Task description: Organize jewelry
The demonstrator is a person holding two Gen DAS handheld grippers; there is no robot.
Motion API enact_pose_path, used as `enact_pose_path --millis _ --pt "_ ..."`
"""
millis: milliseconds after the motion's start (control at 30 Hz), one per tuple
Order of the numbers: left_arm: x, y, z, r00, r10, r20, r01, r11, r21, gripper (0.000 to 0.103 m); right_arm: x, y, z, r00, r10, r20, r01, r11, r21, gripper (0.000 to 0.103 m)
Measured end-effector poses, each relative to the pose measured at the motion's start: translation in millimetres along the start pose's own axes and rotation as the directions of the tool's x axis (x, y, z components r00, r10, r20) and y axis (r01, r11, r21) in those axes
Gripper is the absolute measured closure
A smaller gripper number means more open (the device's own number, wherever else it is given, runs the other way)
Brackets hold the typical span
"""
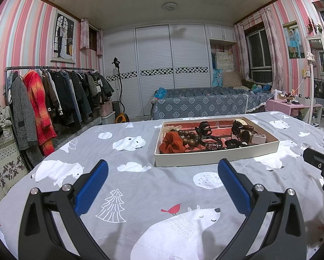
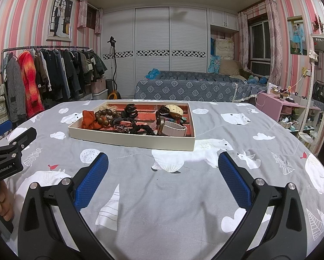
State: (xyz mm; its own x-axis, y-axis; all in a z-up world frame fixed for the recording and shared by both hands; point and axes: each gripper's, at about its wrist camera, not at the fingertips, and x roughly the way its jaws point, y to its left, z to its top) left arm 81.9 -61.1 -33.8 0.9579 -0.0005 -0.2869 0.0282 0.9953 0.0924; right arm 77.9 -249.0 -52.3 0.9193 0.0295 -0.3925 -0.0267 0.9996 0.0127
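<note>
A shallow cream tray (image 1: 216, 155) with a red lining sits on the grey polar-bear bedspread ahead of both grippers; it also shows in the right wrist view (image 2: 127, 139). It holds an orange scrunchie (image 1: 172, 144), wooden bead bracelets (image 1: 189, 137), a black hair claw (image 1: 204, 129), dark bangles (image 1: 211, 143), black scrunchies (image 2: 142, 129) and a white-strapped watch (image 2: 175, 130). My left gripper (image 1: 162, 169) is open and empty, short of the tray's near wall. My right gripper (image 2: 163, 162) is open and empty, just before the tray's near right corner.
The bedspread (image 1: 140, 195) covers a wide flat surface. A clothes rack (image 1: 53, 95) stands at the left, a blue-covered bed (image 1: 205, 104) behind, a pink vanity table (image 2: 287, 106) and a mirror at the right. A white wardrobe fills the back wall.
</note>
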Motion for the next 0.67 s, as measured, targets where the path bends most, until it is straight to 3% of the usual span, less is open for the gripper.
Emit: enact_pose_path --millis 667 --pt "0.3 -2.0 -4.9 1.000 0.003 0.000 -0.003 1.000 -0.013 0.004 0.1 -0.1 0.7 1.000 0.000 -0.001 0.000 1.000 -0.001 0.004"
